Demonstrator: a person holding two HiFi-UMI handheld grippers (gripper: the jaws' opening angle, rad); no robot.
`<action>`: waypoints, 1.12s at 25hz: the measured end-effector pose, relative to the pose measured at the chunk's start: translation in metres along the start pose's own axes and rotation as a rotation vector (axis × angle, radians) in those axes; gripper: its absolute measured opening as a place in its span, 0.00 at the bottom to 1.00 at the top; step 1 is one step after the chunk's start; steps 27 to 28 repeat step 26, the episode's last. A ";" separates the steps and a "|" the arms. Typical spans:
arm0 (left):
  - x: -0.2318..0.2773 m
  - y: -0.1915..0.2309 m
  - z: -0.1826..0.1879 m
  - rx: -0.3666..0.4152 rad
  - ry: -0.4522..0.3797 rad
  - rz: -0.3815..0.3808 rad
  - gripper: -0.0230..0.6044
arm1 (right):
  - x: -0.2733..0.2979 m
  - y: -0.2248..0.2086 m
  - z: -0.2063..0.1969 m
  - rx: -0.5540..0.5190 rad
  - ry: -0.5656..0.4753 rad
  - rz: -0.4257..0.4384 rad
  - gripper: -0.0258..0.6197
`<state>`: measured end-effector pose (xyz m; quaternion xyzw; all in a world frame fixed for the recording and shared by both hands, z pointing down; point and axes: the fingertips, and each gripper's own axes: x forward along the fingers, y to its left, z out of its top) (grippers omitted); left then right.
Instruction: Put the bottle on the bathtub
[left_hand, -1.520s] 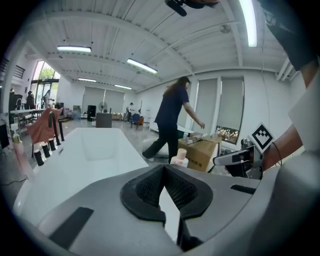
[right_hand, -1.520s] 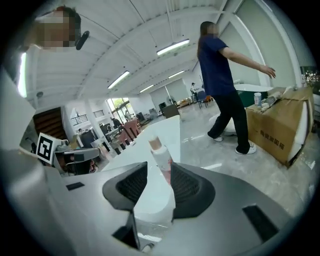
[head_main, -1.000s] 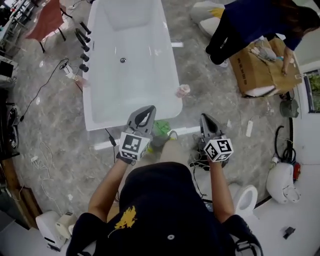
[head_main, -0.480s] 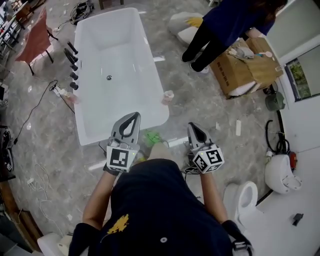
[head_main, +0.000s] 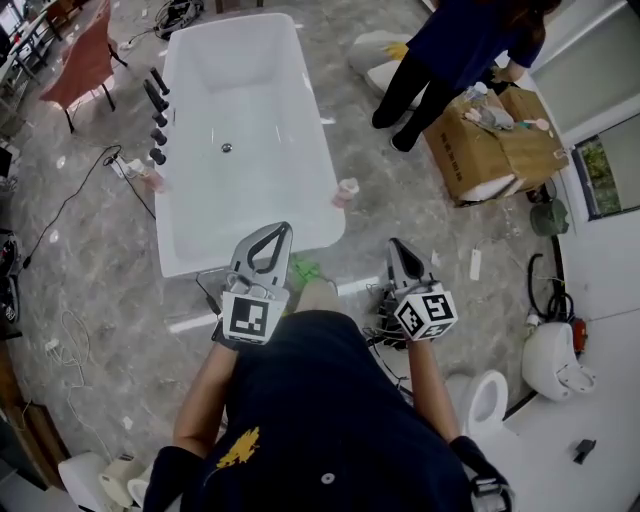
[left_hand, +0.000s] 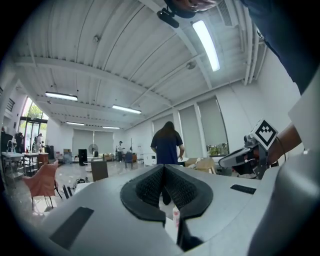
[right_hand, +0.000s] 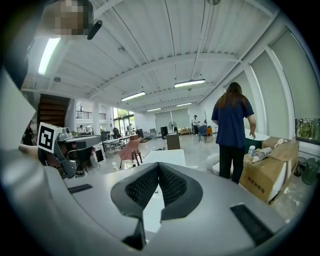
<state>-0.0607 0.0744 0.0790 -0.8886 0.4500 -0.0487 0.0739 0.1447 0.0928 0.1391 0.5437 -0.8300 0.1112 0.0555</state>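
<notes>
The bottle (head_main: 347, 190), small and pale pink, stands on the grey marbled floor (head_main: 420, 205) just beside the white bathtub's (head_main: 250, 205) right wall. The left claw (head_main: 277, 230) and the right claw (head_main: 397, 245) are each pressed together, pinching nothing, near the tub's closest end.

Bottle (left_hand: 176, 216) mostly hidden behind left gripper (left_hand: 163, 168) jaws, only sliver showing. Green thing (head_main: 303, 269) on floor too small to identify. Standing person (head_main: 455, 45) cut by top edge.
</notes>
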 end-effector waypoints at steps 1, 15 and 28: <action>-0.002 0.002 0.000 -0.002 -0.003 0.004 0.07 | 0.000 0.001 0.000 -0.004 0.001 0.001 0.04; -0.025 0.003 -0.024 -0.010 0.081 0.013 0.07 | 0.008 0.040 -0.024 -0.088 0.078 0.071 0.04; -0.040 0.006 -0.036 -0.070 0.124 0.045 0.07 | 0.021 0.052 -0.032 -0.084 0.143 0.108 0.04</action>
